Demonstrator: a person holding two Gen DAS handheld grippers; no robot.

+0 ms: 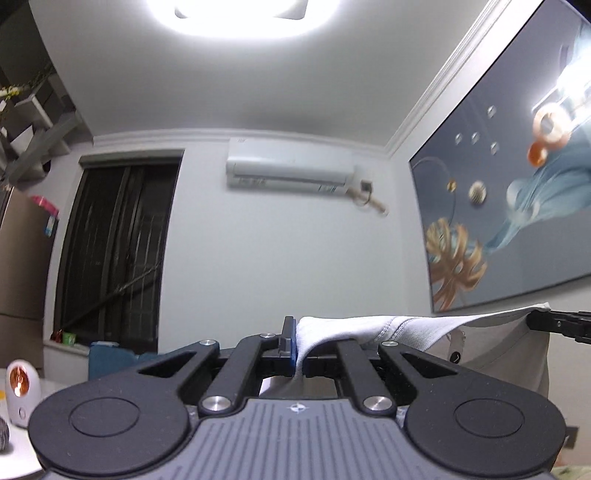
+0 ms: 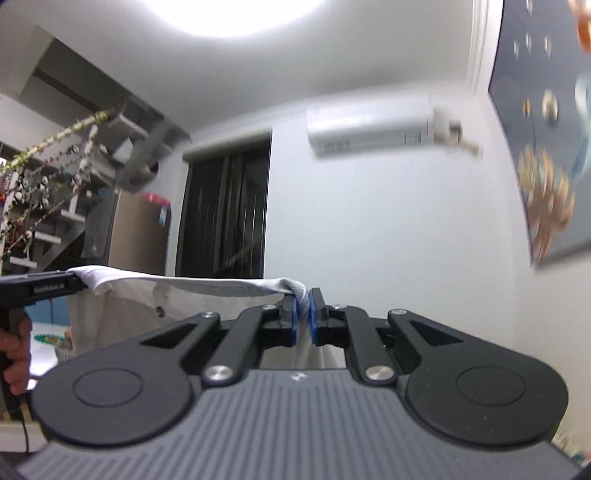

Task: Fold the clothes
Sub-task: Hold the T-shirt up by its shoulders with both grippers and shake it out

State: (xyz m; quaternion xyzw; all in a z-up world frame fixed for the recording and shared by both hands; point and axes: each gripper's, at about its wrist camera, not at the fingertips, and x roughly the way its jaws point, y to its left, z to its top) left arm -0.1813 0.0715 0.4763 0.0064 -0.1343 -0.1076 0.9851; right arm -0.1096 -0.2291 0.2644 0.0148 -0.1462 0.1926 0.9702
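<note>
A white garment (image 1: 424, 326) is stretched in the air between my two grippers, its body hanging below. My left gripper (image 1: 297, 347) is shut on one end of its ribbed top edge, and the cloth drapes over the right finger. In the left wrist view the right gripper (image 1: 554, 321) shows at the far right edge, holding the other end. My right gripper (image 2: 303, 314) is shut on a bunched fold of the same garment (image 2: 207, 286) between its blue pads (image 2: 291, 321). The left gripper (image 2: 70, 284) shows at the left there, with a hand (image 2: 16, 354) on its handle.
Both cameras tilt up at a ceiling lamp (image 1: 240, 11), a wall air conditioner (image 1: 291, 171), a dark window (image 1: 114, 251) and a large framed picture (image 1: 517, 184). Shelves (image 2: 66, 166) and a brown cabinet (image 2: 140, 232) stand at the left. A small white lamp (image 1: 22, 391) sits low left.
</note>
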